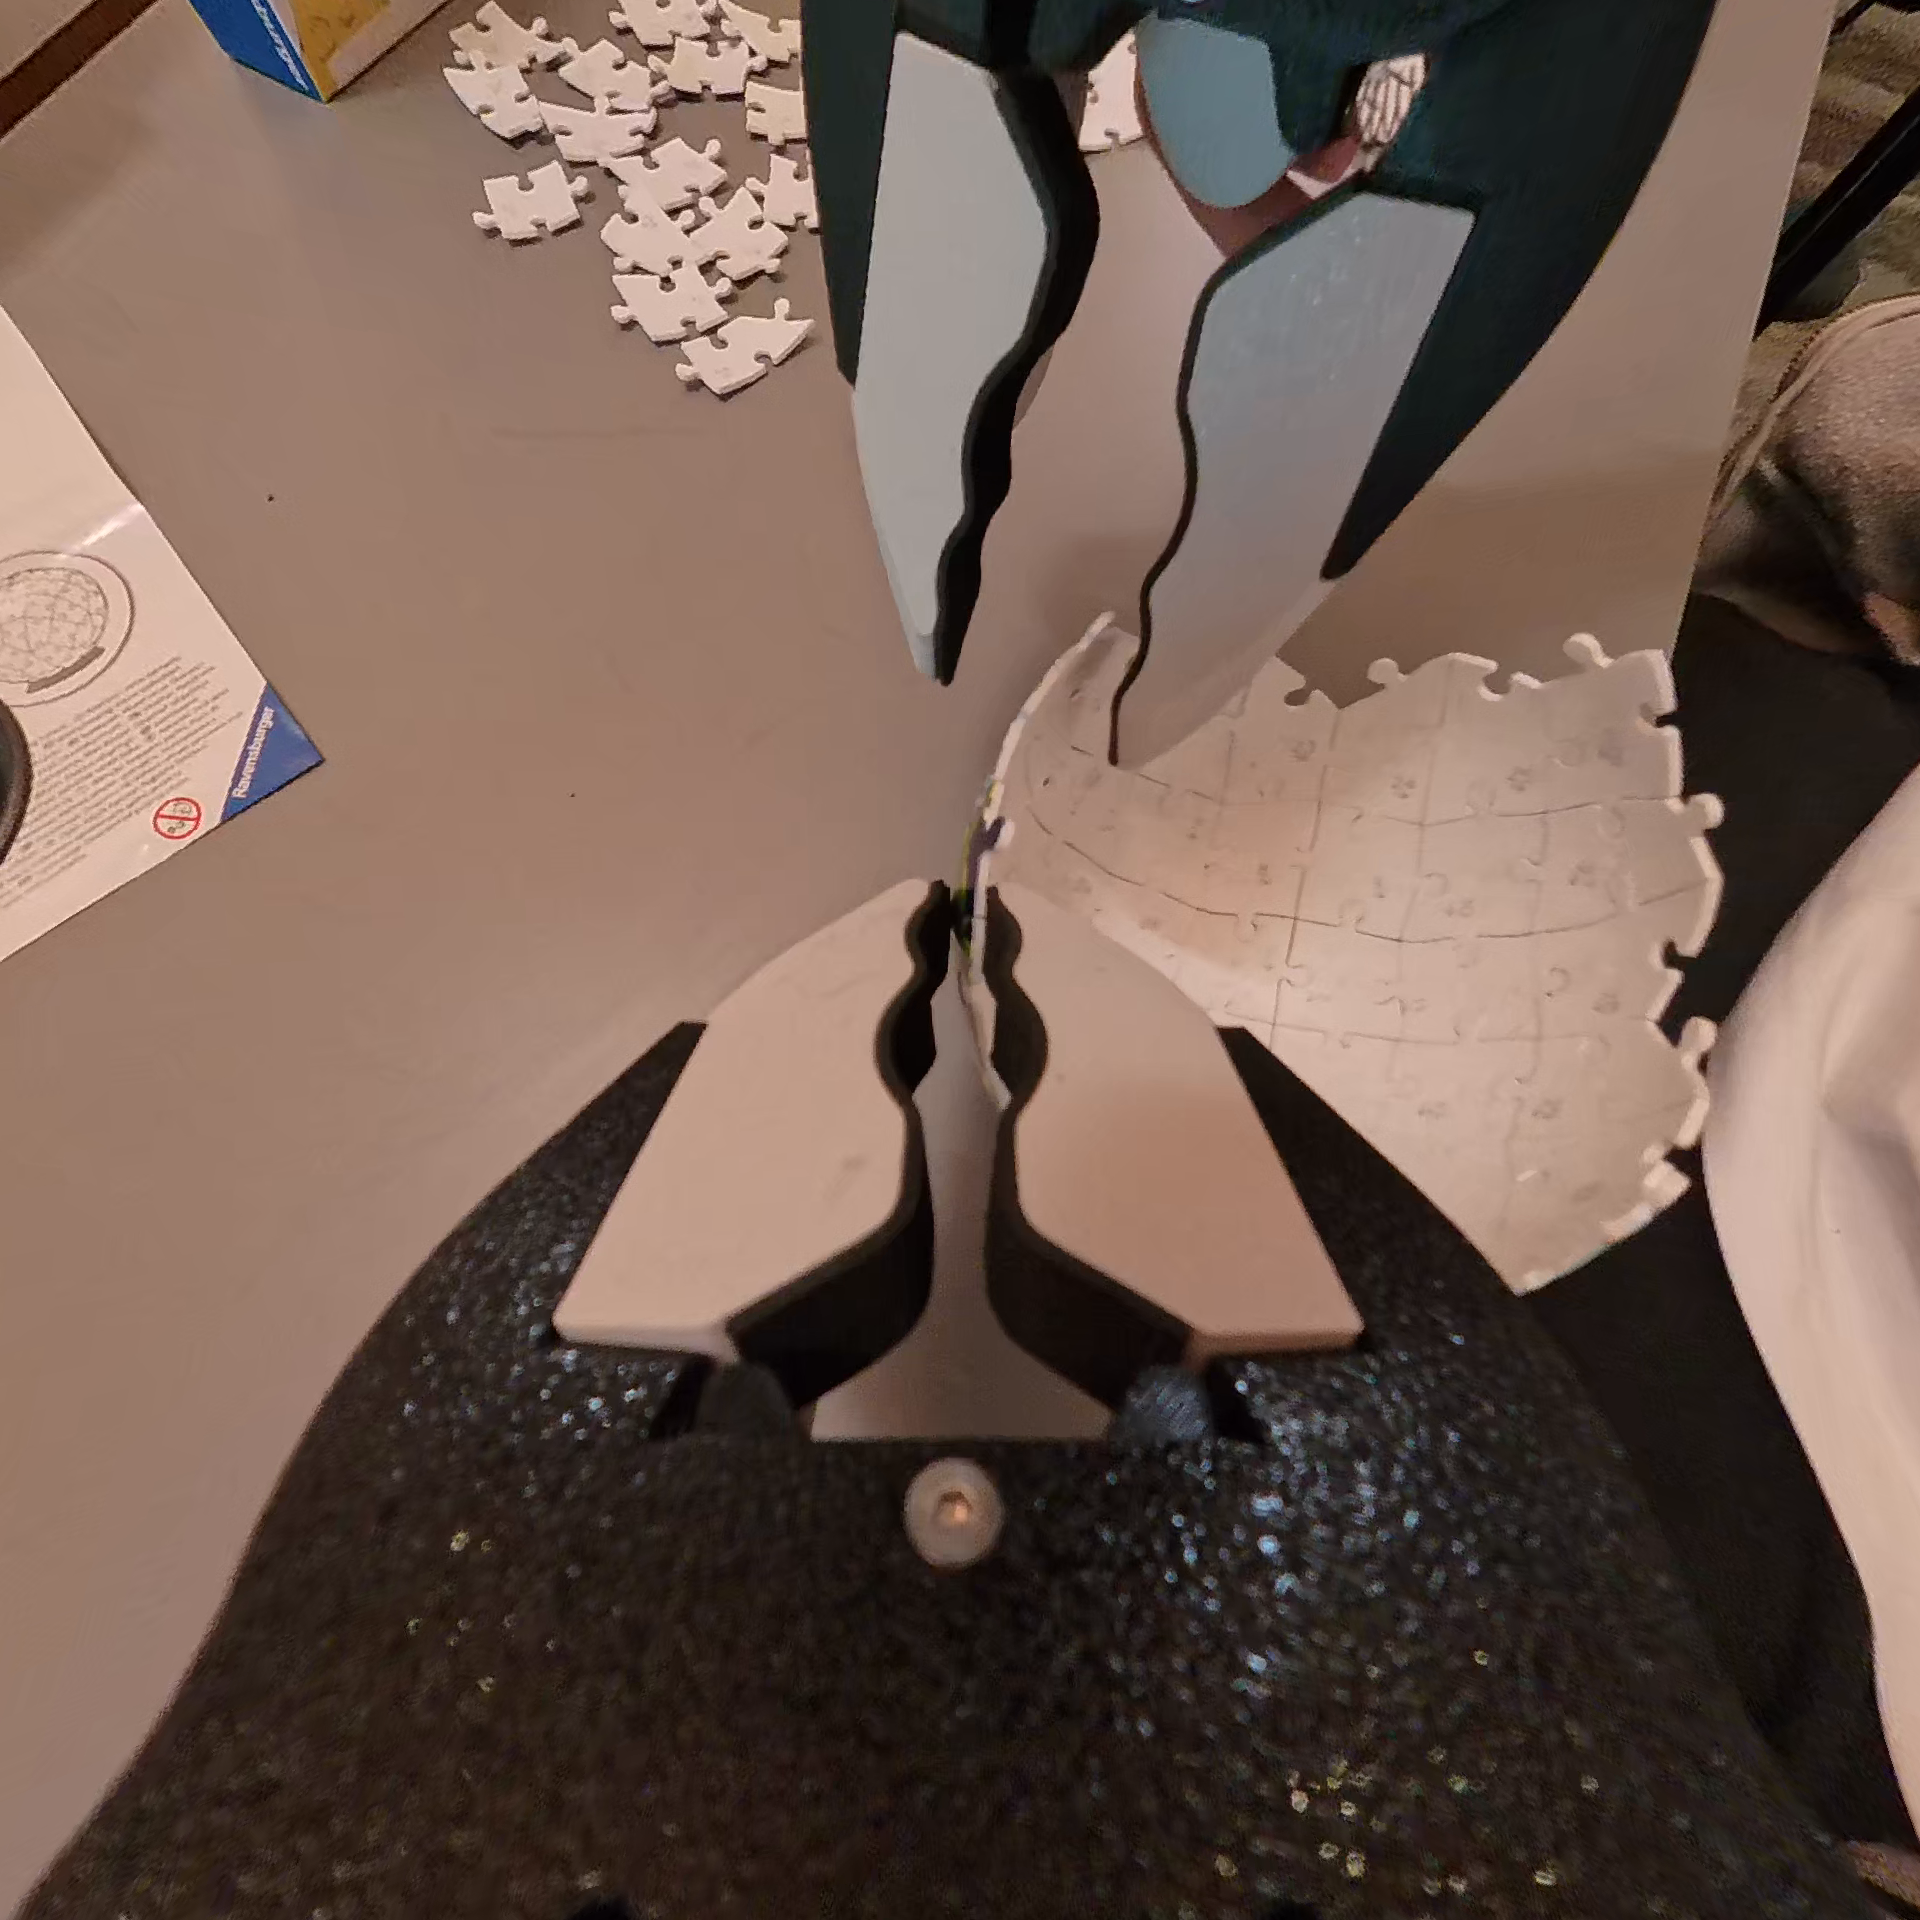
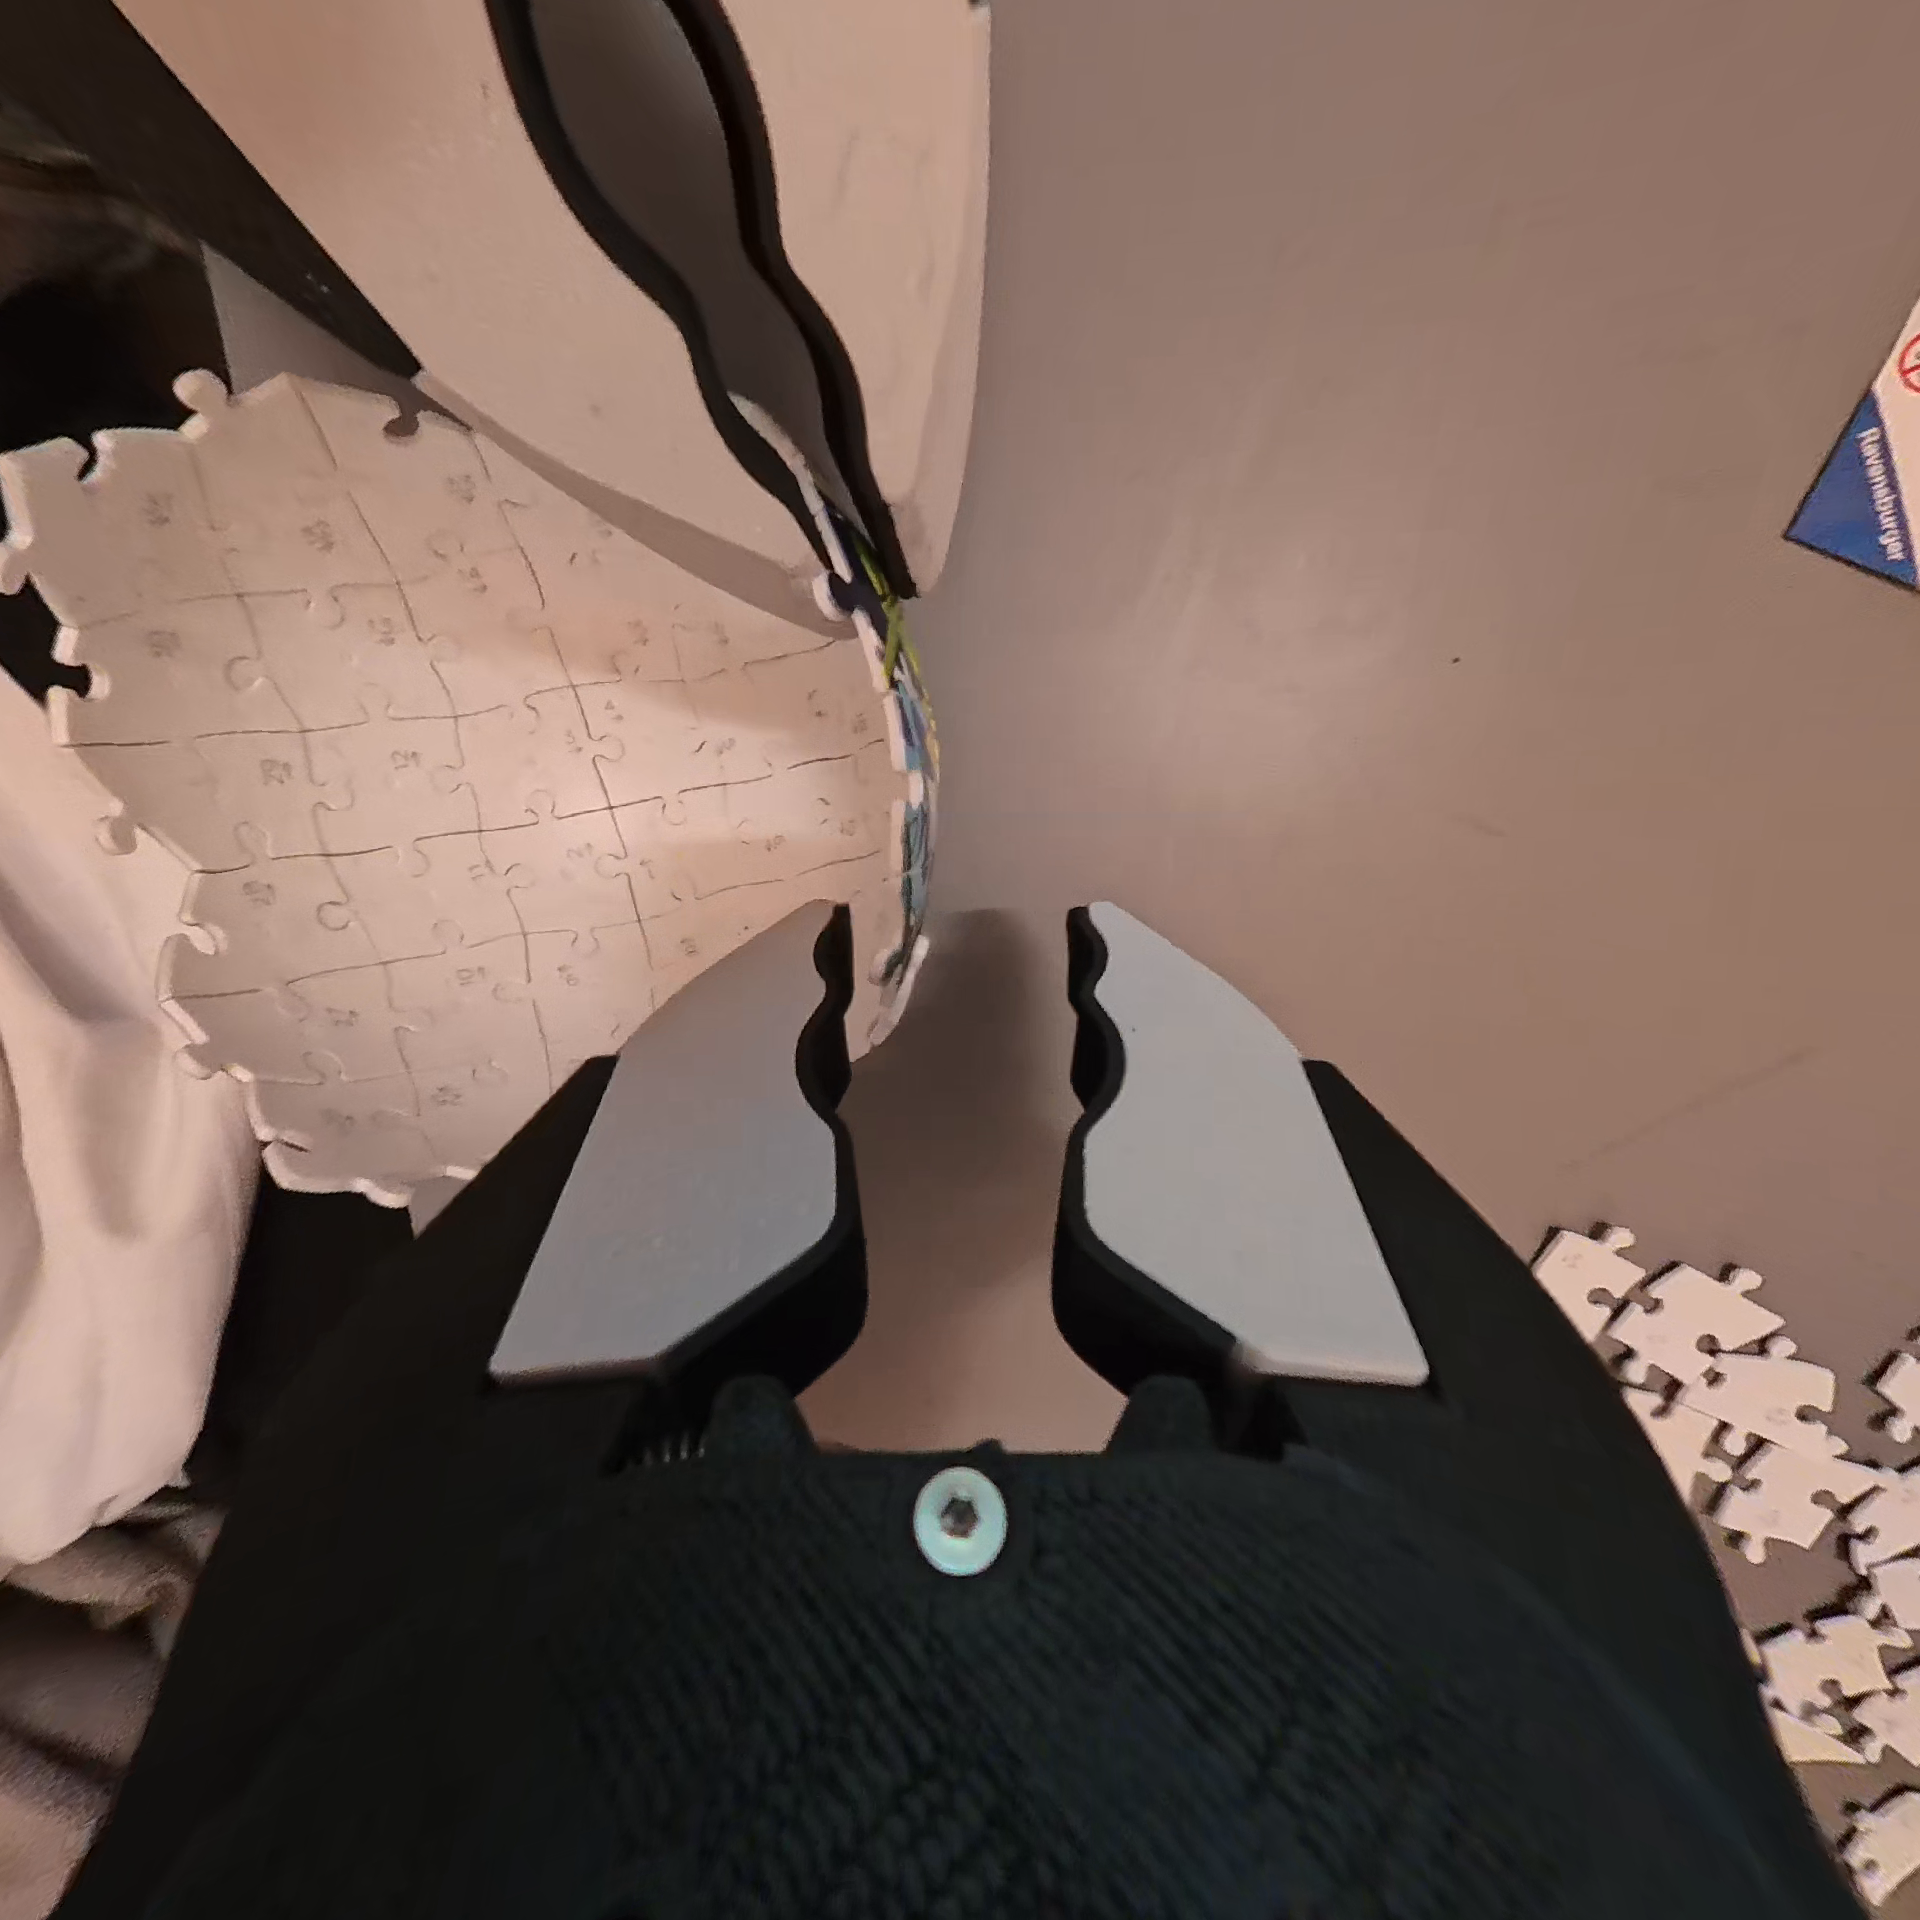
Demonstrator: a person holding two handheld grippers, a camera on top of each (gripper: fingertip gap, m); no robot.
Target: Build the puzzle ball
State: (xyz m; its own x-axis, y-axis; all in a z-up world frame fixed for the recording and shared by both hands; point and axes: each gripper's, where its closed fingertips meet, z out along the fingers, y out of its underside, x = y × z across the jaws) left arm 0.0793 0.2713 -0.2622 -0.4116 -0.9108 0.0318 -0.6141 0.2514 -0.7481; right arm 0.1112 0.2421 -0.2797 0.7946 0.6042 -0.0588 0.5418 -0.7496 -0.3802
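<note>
Clearly, the left gripper [image 1: 964, 925] has its two grey-faced, black-edged fingers pressed together on the rim of the curved white puzzle shell [image 1: 1382, 935], a bowl-shaped section of joined jigsaw pieces whose pale inner face carries small printed marks. A sliver of the shell's coloured outer face shows right at the pinch. Seen from the left wrist, the shell hangs over the table's near right edge, its toothed border reaching out past the grey table [image 1: 520, 644] toward a dark gap and some white cloth [image 1: 1829, 1195].

The right gripper [image 1: 1023, 717] comes in from the far side with its fingers spread: one fingertip lies inside the shell's hollow, the other hangs outside the rim, over bare table. From the right wrist view, the same right gripper [image 2: 956, 920] shows a wide gap between its fingers, with the shell's rim [image 2: 904, 810] just beside the left-hand finger; I cannot tell whether that finger touches the rim.

Farther back on the table, toward its far edge, lies a loose scatter of white jigsaw pieces [image 1: 665, 197], face down and partly overlapping. A blue-and-yellow cardboard box [image 1: 301, 42] stands at the far left corner, and a white printed instruction sheet with a blue corner [image 1: 114, 727] lies flat along the left edge.
</note>
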